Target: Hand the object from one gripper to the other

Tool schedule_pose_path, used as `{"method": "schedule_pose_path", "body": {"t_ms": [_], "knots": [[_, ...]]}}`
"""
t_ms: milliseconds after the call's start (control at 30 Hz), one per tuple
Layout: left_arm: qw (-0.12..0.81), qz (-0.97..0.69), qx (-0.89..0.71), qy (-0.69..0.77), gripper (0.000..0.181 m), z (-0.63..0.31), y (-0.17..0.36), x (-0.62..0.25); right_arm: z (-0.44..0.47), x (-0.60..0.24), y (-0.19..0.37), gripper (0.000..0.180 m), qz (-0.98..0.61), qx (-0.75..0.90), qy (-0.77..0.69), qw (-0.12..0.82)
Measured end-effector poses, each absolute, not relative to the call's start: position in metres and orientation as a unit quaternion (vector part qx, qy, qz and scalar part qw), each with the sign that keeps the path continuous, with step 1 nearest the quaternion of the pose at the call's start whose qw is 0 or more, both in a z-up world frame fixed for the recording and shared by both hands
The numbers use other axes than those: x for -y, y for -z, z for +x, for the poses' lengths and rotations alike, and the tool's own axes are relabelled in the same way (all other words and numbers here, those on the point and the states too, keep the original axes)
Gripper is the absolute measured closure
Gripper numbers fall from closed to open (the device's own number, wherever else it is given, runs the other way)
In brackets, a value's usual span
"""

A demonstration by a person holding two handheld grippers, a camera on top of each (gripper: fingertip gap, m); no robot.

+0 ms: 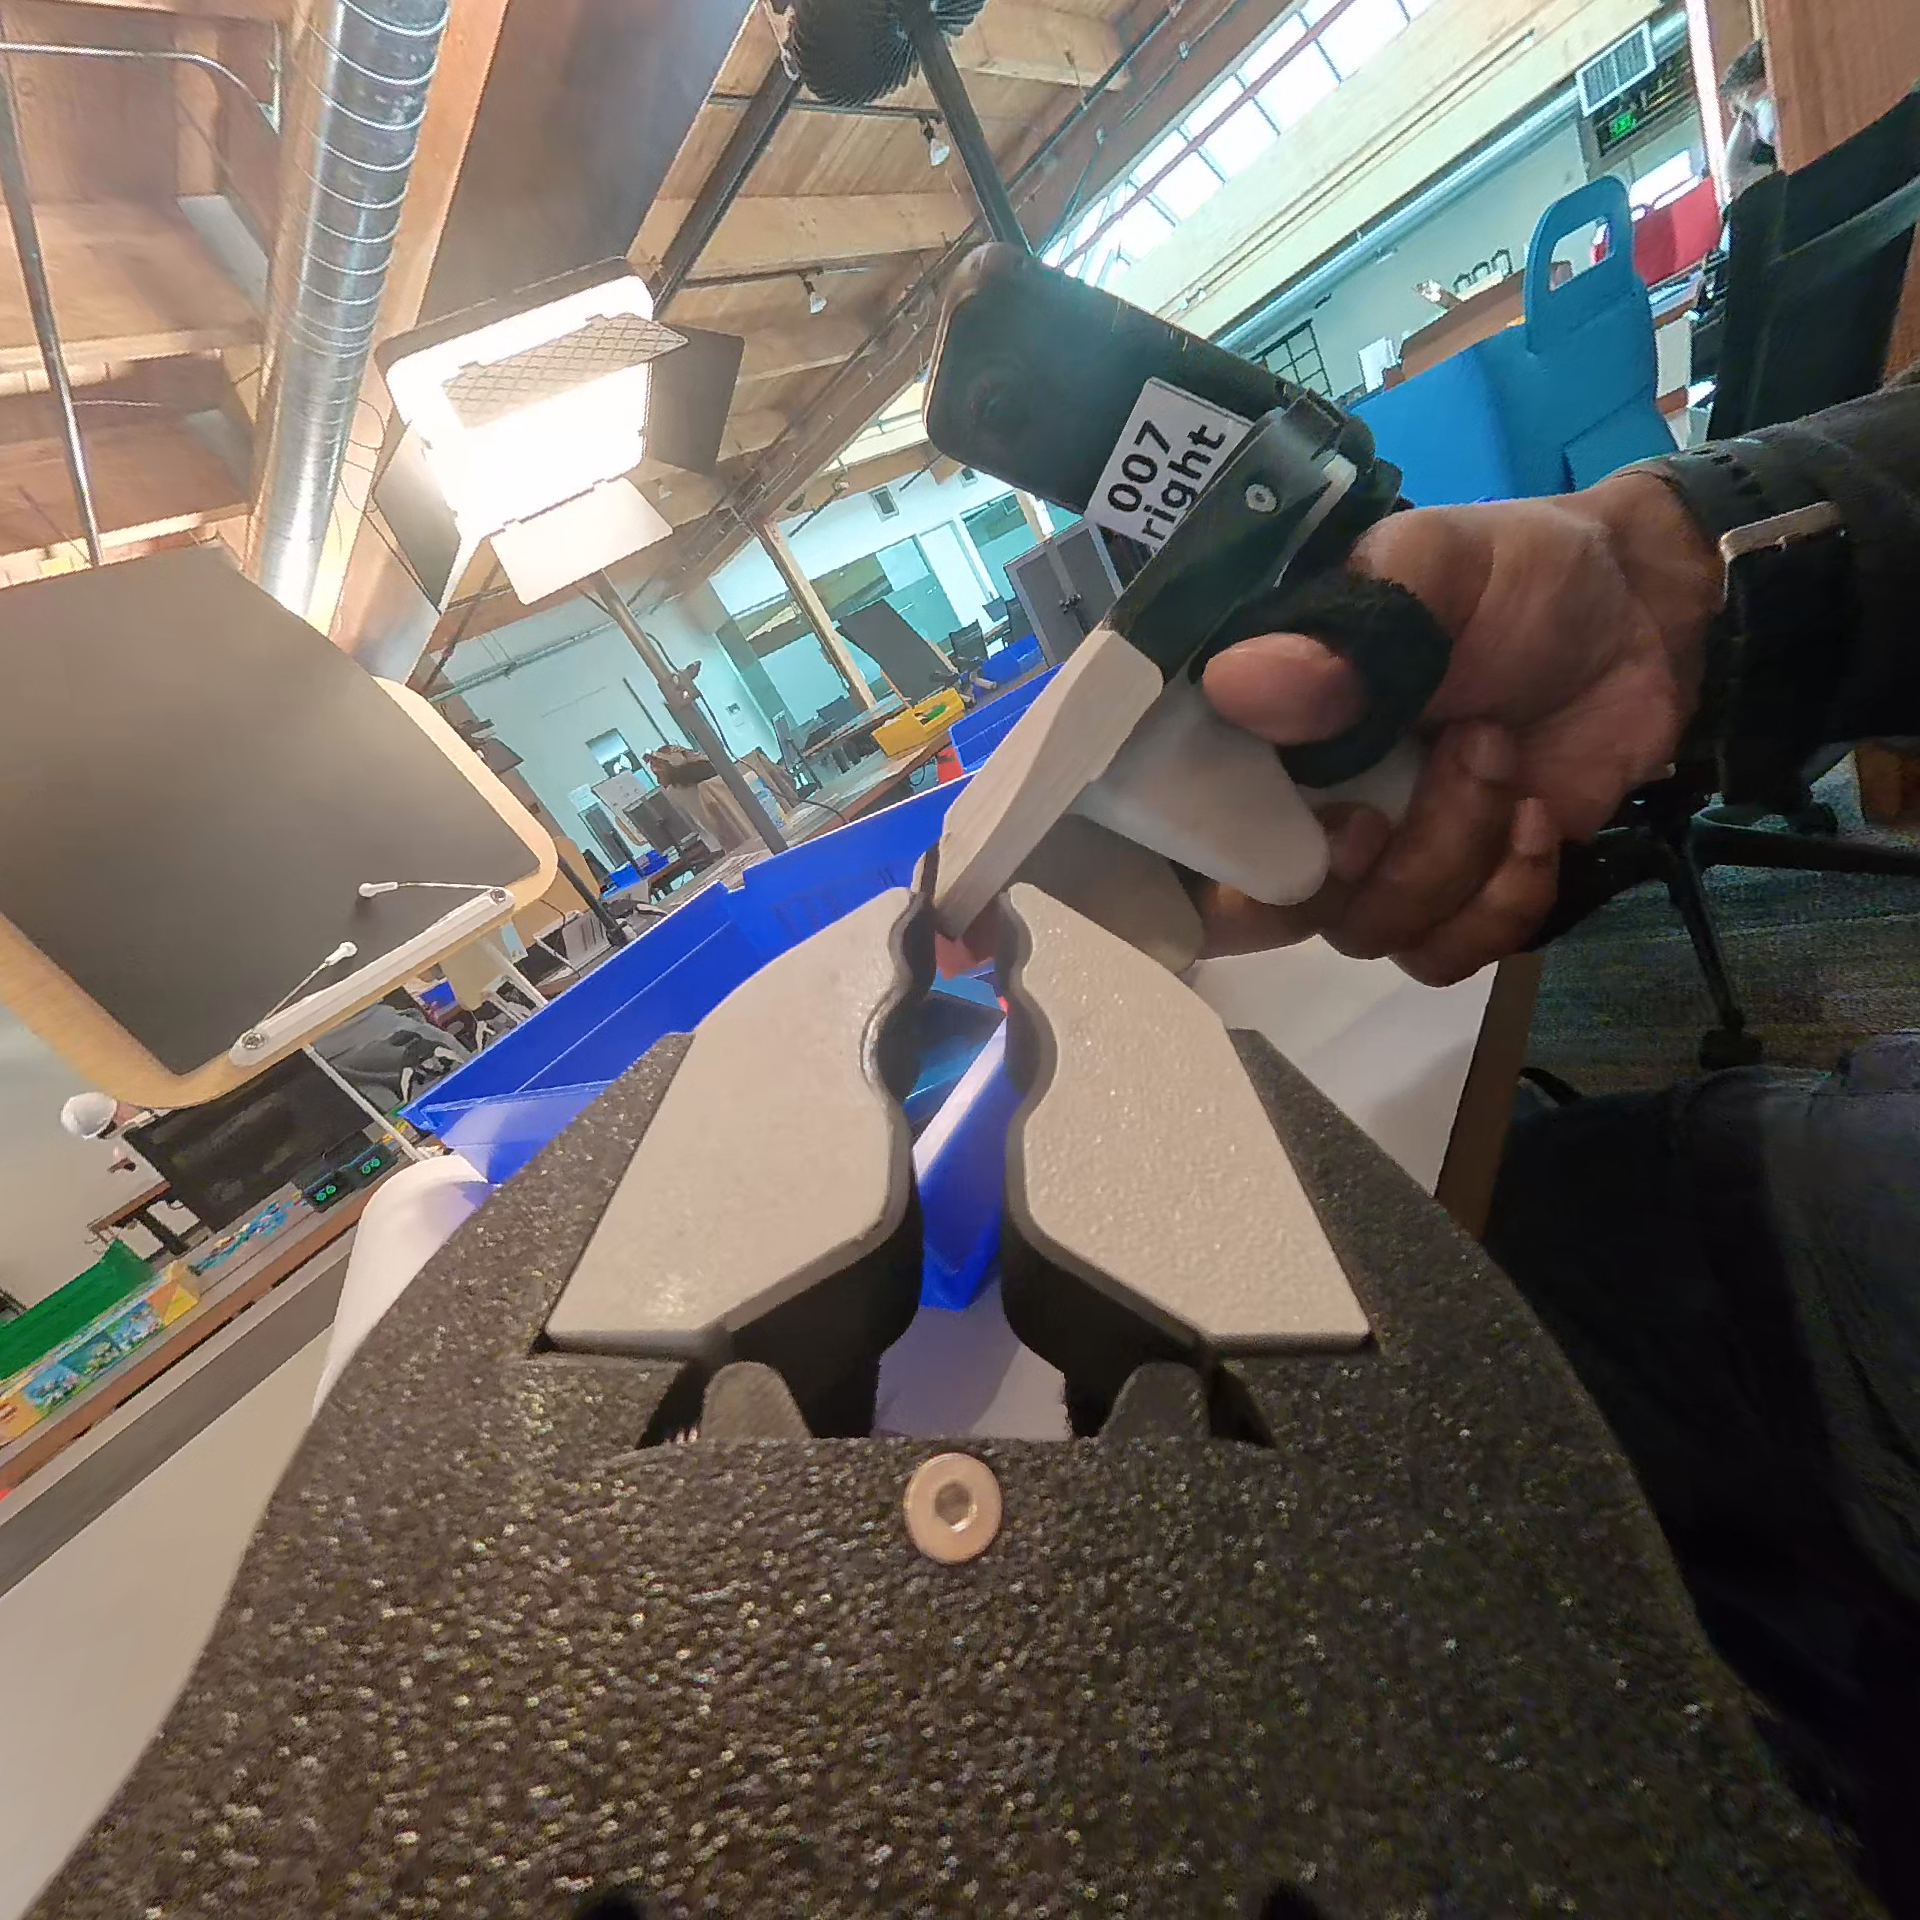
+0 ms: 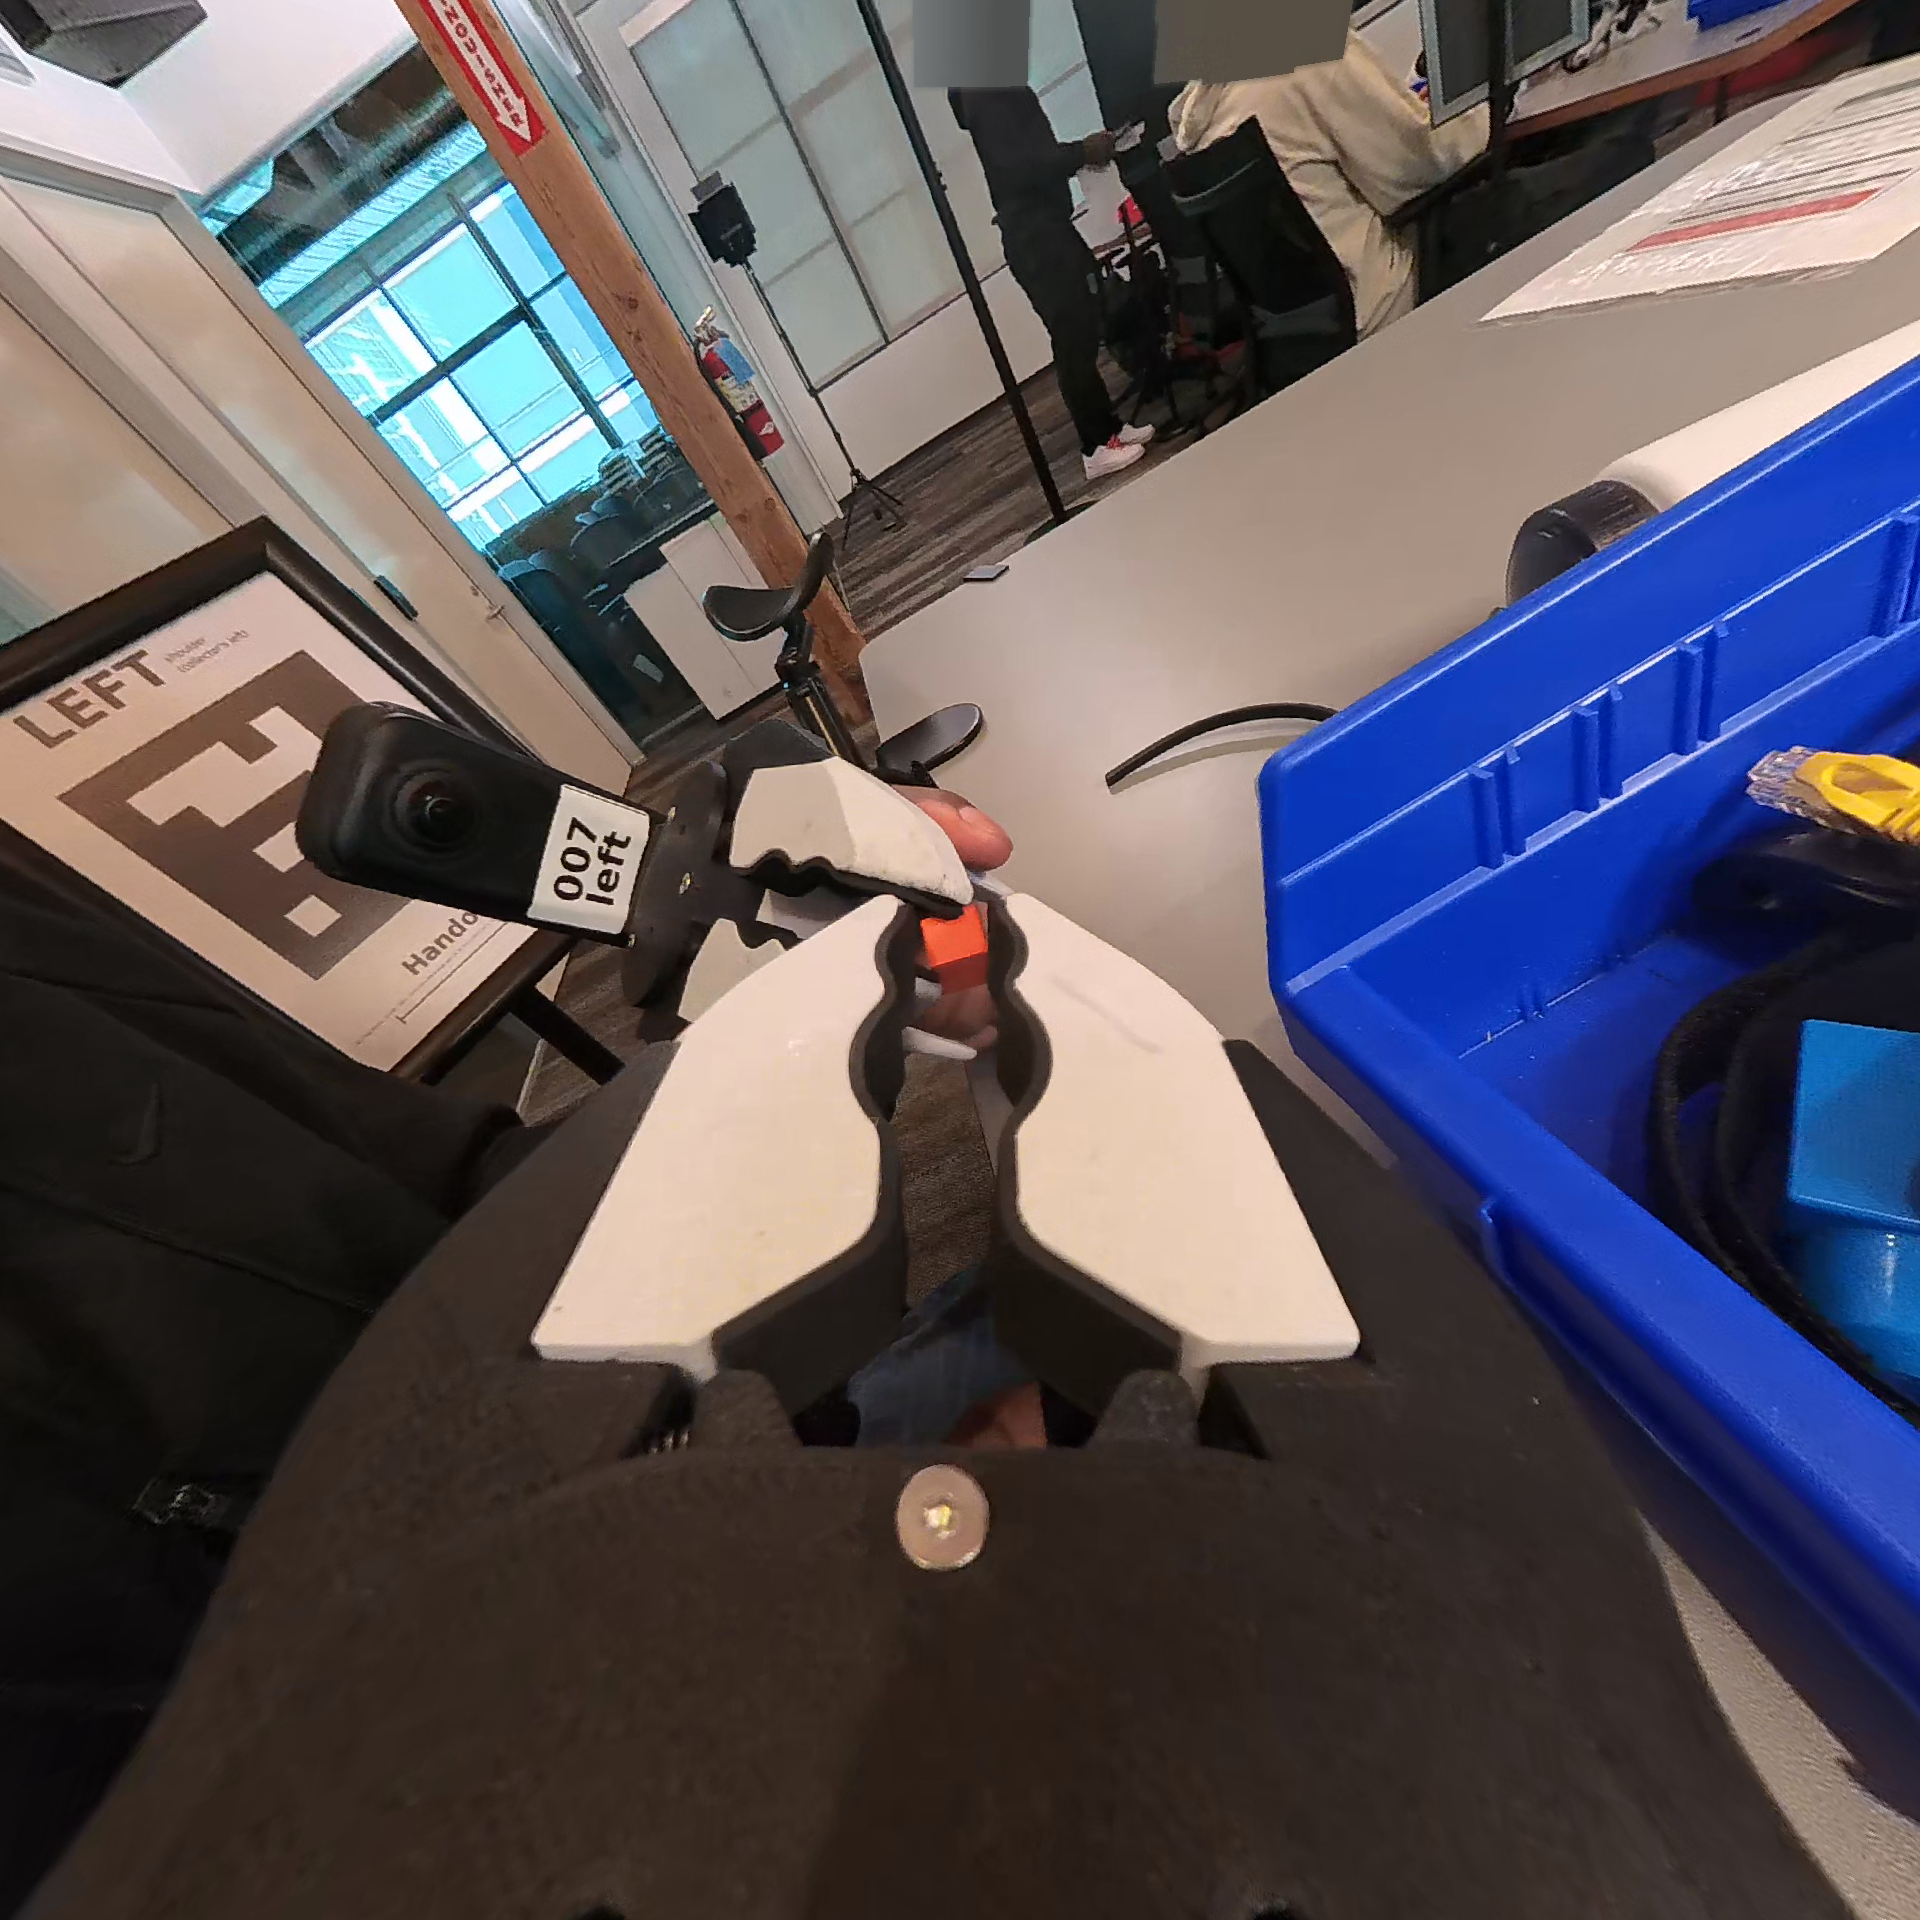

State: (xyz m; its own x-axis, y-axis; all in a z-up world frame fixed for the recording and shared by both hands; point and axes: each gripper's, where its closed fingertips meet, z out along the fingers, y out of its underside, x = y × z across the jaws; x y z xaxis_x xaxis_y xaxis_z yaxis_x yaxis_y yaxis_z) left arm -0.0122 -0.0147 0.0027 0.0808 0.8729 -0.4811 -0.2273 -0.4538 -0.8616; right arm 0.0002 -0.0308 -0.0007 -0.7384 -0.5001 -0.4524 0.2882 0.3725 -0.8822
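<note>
Right wrist view shows the orange block (image 2: 954, 948) clearly; left wrist view gives only a sliver of red-orange (image 1: 954, 951) behind my fingertips, mostly hidden. Block sits between the tips of both tools, held up beside the blue bin (image 2: 1558, 935), above the grey worktop (image 2: 1195, 582). My right gripper (image 2: 951, 920): jaws narrow, tips flanking the block; contact looks likely, cannot confirm. My left gripper (image 1: 961, 914): jaws narrow, tips at the block; grip on it not resolvable. Only the right view shows the bin's contents: a yellow cable plug (image 2: 1839, 795).
</note>
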Motion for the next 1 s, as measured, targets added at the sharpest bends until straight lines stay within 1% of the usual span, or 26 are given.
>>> {"method": "schedule_pose_path", "body": {"t_ms": [600,1000], "knots": [[0.435,-0.587,0.285,-0.62,0.171,-0.0145,-0.0008,0.0172,-0.0041,0.034,0.0033,0.162,-0.056,-0.747,0.548,0.374],[0.437,-0.589,0.281,-0.62,0.172,-0.0136,-0.0008,0.0166,-0.0019,0.0336,0.005,0.159,-0.04,-0.734,0.52,0.435]]}}
